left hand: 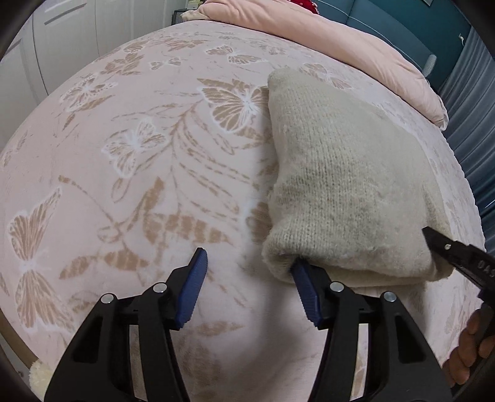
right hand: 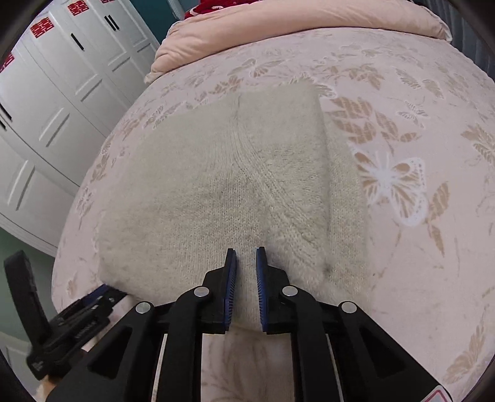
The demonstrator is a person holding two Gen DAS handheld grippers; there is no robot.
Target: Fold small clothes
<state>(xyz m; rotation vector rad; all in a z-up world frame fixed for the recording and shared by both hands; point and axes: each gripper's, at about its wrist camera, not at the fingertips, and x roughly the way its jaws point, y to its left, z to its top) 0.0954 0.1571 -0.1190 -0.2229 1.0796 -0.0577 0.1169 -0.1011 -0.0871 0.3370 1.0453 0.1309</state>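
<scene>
A cream knit sweater lies folded on the pink butterfly blanket. My left gripper stands open at the sweater's near left corner. One blue fingertip is tucked in under the corner's fold; the other finger rests apart on the blanket. In the right wrist view the sweater fills the middle, and my right gripper is shut on its near edge, with knit filling the narrow gap between the pads. The right gripper also shows at the sweater's near right corner.
A rolled pink quilt lies along the far side of the bed. White wardrobe doors stand to the left beyond the bed's edge. A person's hand holds the right gripper. The left gripper shows at the lower left.
</scene>
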